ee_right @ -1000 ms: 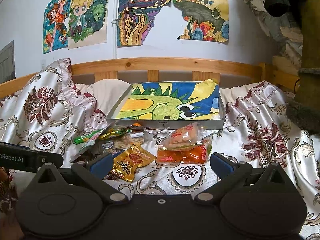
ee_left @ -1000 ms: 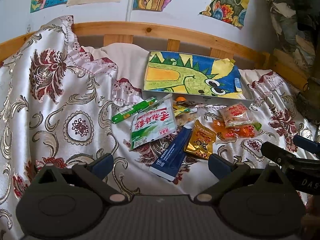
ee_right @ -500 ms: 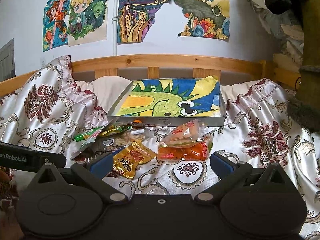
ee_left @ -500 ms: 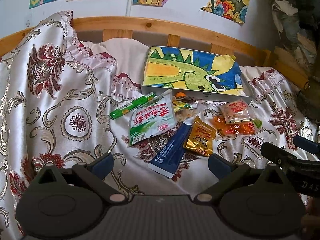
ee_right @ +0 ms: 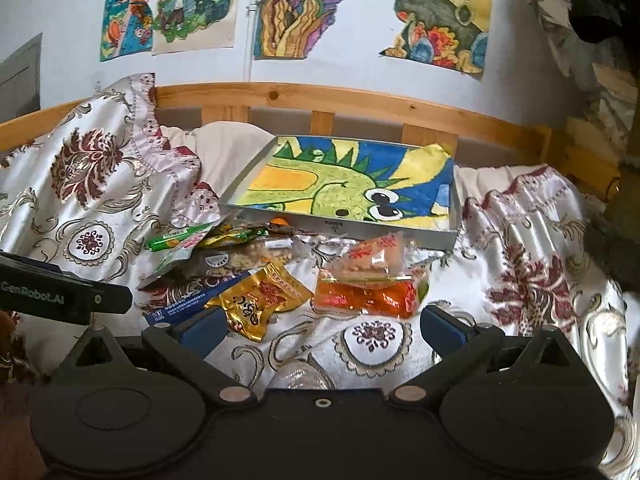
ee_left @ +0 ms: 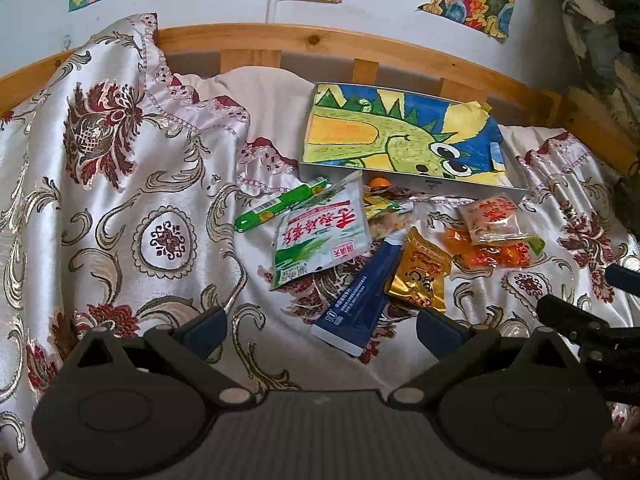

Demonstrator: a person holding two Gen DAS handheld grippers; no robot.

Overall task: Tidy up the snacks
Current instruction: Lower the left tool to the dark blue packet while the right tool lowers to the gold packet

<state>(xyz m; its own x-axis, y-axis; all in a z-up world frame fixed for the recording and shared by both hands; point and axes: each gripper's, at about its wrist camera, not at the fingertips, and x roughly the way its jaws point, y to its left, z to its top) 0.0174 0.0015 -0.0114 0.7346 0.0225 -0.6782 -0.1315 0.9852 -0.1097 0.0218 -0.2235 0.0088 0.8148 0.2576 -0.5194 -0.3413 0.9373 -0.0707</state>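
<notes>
A loose heap of snack packets lies on a shiny white satin bedspread (ee_left: pixel 120 208) patterned with maroon flowers and gold scrolls, just in front of one shallow grey tray (ee_right: pixel 404 236) lined with a crayon drawing of a green dinosaur. The tray itself holds no packets.

Seven packets can be counted for certain. One slim green stick pack (ee_left: pixel 280 205) lies at the left edge of the heap, its end touching one white-and-green flat sachet with red lettering (ee_left: pixel 320 236). Below that sachet lies one long dark blue sachet with a white end (ee_left: pixel 356 300), and just right of it one gold foil packet (ee_left: pixel 420 272). Behind the blue one sits one clear bag of pale nuts with a yellow top (ee_left: pixel 386 216). To the right, one small clear packet with red print (ee_left: pixel 494 218) rests on top of one orange packet (ee_left: pixel 496 254). One small orange round thing (ee_left: pixel 378 182) shows against the tray's near wall; what it is cannot be told.

The left gripper (ee_left: pixel 320 330) hovers low over the bedspread with its two blue-padded fingers spread wide, empty, the blue sachet's white end between them. The right gripper (ee_right: pixel 320 328) is likewise spread wide and empty, near the gold and orange packets.

Four drawings hang on the wall (ee_right: pixel 168 4) above one wooden bed rail (ee_right: pixel 360 106).
</notes>
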